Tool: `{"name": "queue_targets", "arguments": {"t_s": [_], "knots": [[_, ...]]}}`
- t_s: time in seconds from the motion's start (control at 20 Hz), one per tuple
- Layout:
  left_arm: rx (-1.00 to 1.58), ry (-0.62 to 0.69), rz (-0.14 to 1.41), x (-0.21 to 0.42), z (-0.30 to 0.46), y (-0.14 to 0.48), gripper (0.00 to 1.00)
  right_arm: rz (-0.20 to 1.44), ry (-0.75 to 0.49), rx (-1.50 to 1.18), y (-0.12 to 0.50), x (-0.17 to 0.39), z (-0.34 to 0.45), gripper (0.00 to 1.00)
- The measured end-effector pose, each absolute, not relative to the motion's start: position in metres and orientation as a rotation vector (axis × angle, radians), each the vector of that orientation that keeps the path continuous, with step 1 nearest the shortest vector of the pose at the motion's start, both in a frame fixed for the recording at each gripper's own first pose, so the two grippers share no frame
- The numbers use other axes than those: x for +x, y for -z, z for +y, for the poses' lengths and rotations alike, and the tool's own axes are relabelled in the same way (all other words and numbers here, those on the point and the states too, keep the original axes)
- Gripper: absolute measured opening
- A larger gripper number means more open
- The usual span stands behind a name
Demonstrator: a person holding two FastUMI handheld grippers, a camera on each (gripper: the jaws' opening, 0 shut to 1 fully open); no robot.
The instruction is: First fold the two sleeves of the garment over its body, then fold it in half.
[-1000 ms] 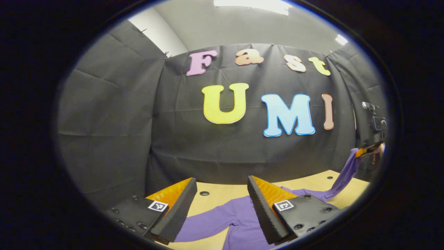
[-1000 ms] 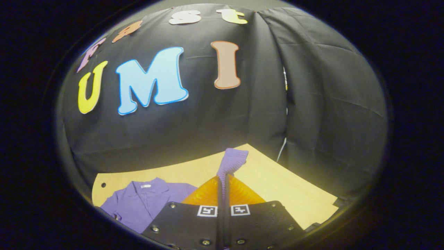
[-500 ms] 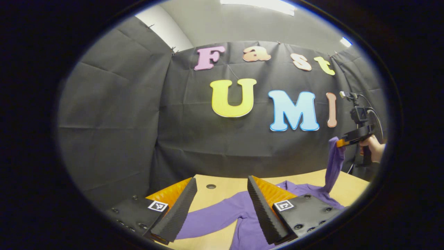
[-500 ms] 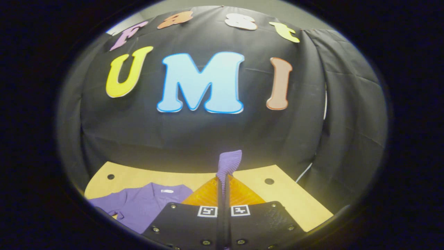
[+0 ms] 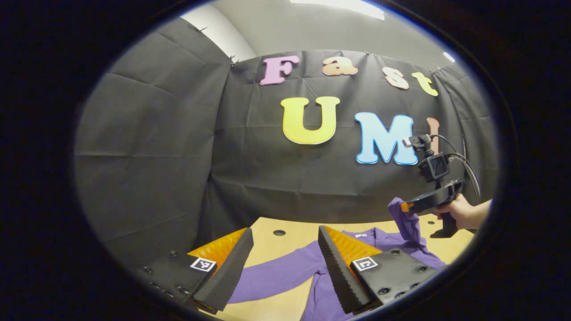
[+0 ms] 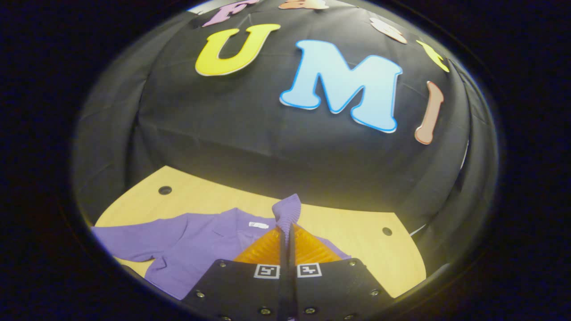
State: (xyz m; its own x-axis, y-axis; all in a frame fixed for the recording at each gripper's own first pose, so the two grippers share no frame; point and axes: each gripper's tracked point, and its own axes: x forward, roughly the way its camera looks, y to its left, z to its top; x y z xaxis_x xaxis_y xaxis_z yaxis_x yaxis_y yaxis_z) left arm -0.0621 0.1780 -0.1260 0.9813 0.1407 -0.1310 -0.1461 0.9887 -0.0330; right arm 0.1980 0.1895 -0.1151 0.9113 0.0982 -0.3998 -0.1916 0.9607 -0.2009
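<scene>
Garment (purple) lay spread on the table; the right gripper clenched its sleeve cuff, raised above the body. The left gripper hung released over the other sleeve.

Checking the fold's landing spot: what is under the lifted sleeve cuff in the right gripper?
Below the cuff, held by the right gripper, lies the purple garment's body on the wooden table. The gripper hides the fabric directly beneath.

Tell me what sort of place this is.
Likely a booth set up for recording handling demos, not a home. Black cloth hangs as walls on all sides, a bare wooden table with round holes carries one purple garment, and a hand holds a gripper rig with a camera and cables.
</scene>
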Motion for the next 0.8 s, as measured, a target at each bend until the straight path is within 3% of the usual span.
{"name": "queue_targets", "arguments": {"t_s": [0.45, 0.8], "knots": [[-0.049, -0.179, 0.168, -0.077, 0.19, 0.143, 0.98, 0.551, -0.277, -0.375, 0.221, 0.187, 0.278, 0.01], [-0.066, -0.184, 0.205, -0.078, 0.192, 0.16, 0.93, 0.618, -0.361, -0.365, 0.254, 0.172, 0.304, 0.07]]}}
